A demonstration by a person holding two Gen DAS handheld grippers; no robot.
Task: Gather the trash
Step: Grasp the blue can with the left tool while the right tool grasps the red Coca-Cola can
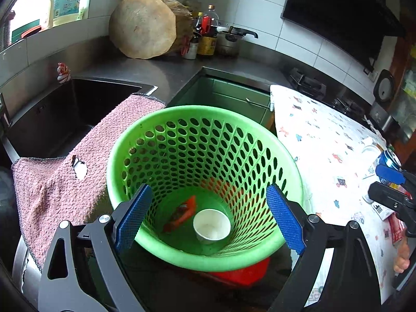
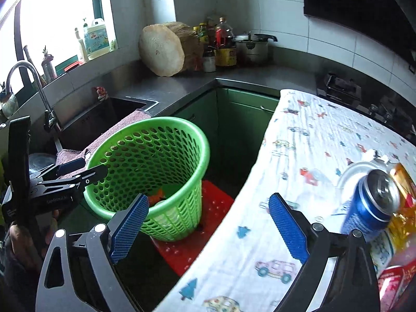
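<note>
The left gripper (image 1: pixel 209 215) hung with jaws spread wide above the green basket (image 1: pixel 275 248), where a white cup (image 1: pixel 212 225) and an orange wrapper (image 1: pixel 182 213) lay. The right gripper (image 2: pixel 209 230) gaped empty near the blue can (image 2: pixel 370 205) on the tablecloth (image 2: pixel 299 150).

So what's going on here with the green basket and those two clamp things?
A person is tidying up trash with a hand-held gripper in each hand. The left gripper hangs open over the green basket, which already holds a white cup and an orange wrapper. The right gripper is open too, above the edge of the cloth-covered table, holding nothing. A blue can and some wrappers are on the table, not yet collected.
</note>
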